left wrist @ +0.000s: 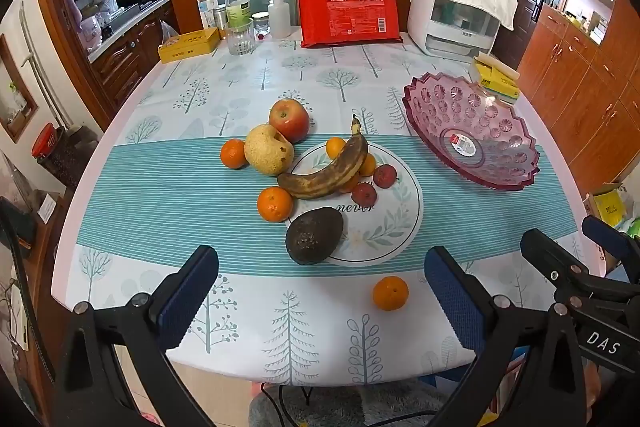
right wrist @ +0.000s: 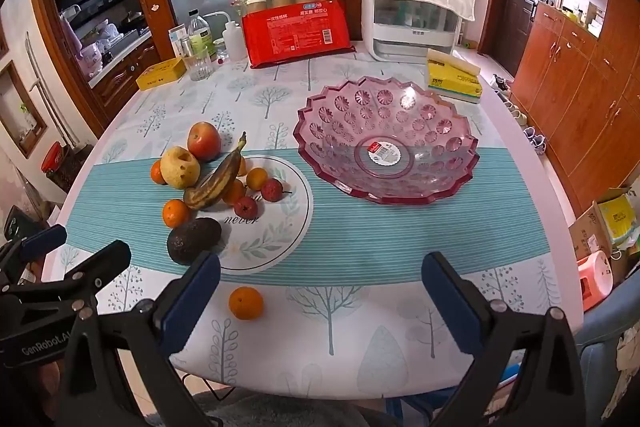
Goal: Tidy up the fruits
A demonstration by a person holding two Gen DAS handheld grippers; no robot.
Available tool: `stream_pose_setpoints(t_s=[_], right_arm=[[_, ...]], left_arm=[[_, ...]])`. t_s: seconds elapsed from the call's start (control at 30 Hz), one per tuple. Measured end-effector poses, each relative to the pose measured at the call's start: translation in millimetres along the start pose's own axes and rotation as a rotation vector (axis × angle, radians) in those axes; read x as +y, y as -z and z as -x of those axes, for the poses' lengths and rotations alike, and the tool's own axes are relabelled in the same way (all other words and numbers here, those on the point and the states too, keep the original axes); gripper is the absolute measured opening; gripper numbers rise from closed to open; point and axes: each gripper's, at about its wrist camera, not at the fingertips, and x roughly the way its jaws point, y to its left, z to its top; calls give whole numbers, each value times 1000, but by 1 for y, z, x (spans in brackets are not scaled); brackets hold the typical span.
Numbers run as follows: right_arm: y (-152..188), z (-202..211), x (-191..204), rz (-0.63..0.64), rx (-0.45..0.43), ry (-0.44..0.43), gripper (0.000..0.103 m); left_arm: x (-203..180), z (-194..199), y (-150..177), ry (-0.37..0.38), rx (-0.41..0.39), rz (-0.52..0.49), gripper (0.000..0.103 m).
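Both grippers hang over the near edge of the desk point(right wrist: 400, 259), tilted down toward the fruit: the left gripper point(left wrist: 320, 291) and the right gripper point(right wrist: 320, 295) each stand spread wide with nothing between the pads, apparently poised before a first pick. Largest on the desk, one pink plastic bowl point(right wrist: 386, 139) sits empty to the right of the fruit, presumably the destination, its shop label visible at the bottom. Next, a single round printed placemat point(right wrist: 276, 227) carries most of the pile, loosely heaped rather than sorted. One spotted banana point(left wrist: 328, 167) lies across the smaller pieces; one pear point(left wrist: 268, 149) and one apple point(left wrist: 289, 119) touch each other at the far left; one dark avocado point(left wrist: 314, 235) rests on the mat's near rim. Six small oranges are countable, five around the heap and a stray orange point(right wrist: 246, 303) alone near the grippers. Two small red fruits point(right wrist: 260, 197) lie beside the banana.
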Motion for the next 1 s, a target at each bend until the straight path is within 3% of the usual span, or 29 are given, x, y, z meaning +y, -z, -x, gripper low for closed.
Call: stream_pose_setpoints(t_s=[1.0], right_arm=[[-9, 0, 5, -13, -4, -10, 101]], left_arm=[[-4, 4, -11, -4, -6, -2, 102]])
